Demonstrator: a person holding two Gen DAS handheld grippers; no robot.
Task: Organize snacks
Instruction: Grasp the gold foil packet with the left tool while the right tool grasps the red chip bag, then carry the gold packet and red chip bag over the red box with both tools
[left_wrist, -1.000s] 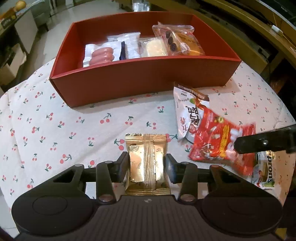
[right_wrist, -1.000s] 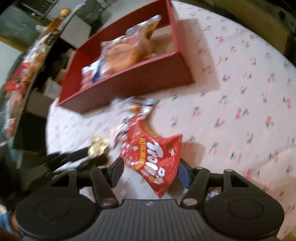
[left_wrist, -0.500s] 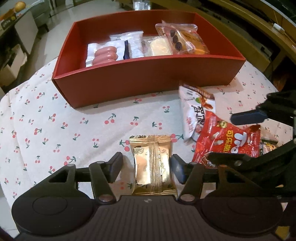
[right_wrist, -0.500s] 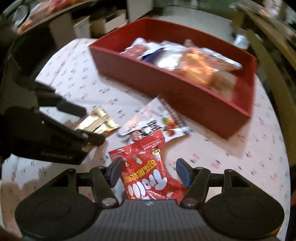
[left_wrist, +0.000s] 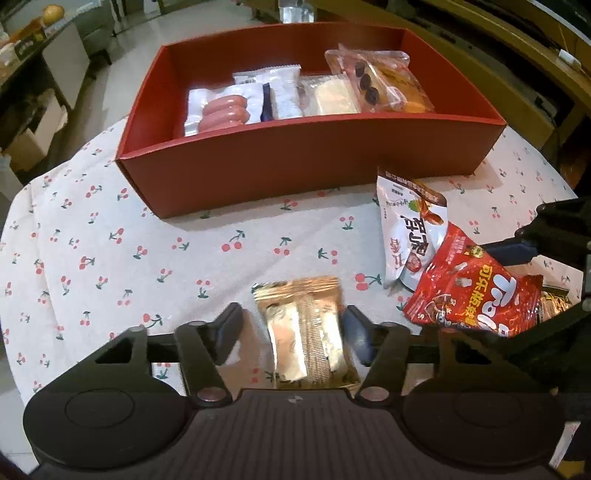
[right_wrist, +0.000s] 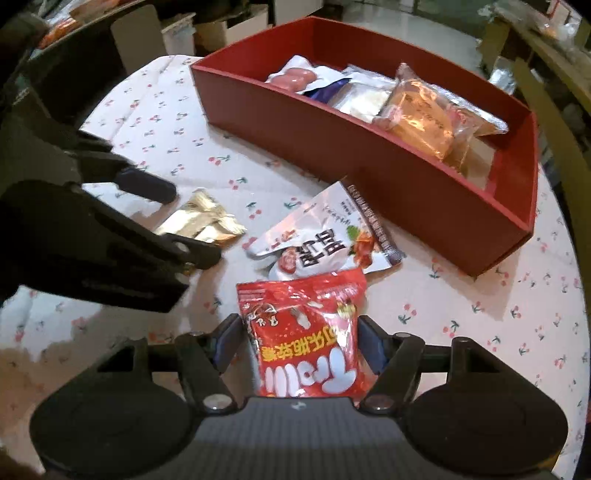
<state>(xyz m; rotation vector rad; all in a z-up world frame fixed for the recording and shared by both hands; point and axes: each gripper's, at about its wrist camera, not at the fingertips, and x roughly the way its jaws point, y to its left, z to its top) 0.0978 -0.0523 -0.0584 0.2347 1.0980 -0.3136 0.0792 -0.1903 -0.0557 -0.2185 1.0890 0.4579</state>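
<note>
A gold snack packet (left_wrist: 304, 332) lies on the cherry-print cloth between the fingers of my left gripper (left_wrist: 293, 328), which is open with a gap on each side. It also shows in the right wrist view (right_wrist: 201, 221). A red snack bag (right_wrist: 306, 332) lies between the fingers of my right gripper (right_wrist: 299, 338), which is open around it; it also shows in the left wrist view (left_wrist: 476, 288). A white snack bag (right_wrist: 325, 240) lies just beyond it. The red box (left_wrist: 314, 158) holds sausages (left_wrist: 223, 114), white packets and an orange pastry bag (left_wrist: 384, 81).
The round table with the cherry-print cloth (left_wrist: 110, 236) drops off at left and front. Another packet (left_wrist: 554, 299) peeks from under the red bag. Furniture and cardboard boxes (left_wrist: 33, 136) stand on the floor beyond the table.
My left gripper has opened wider around the gold packet. My right gripper swung round to face the box and now straddles the red bag on the cloth.
</note>
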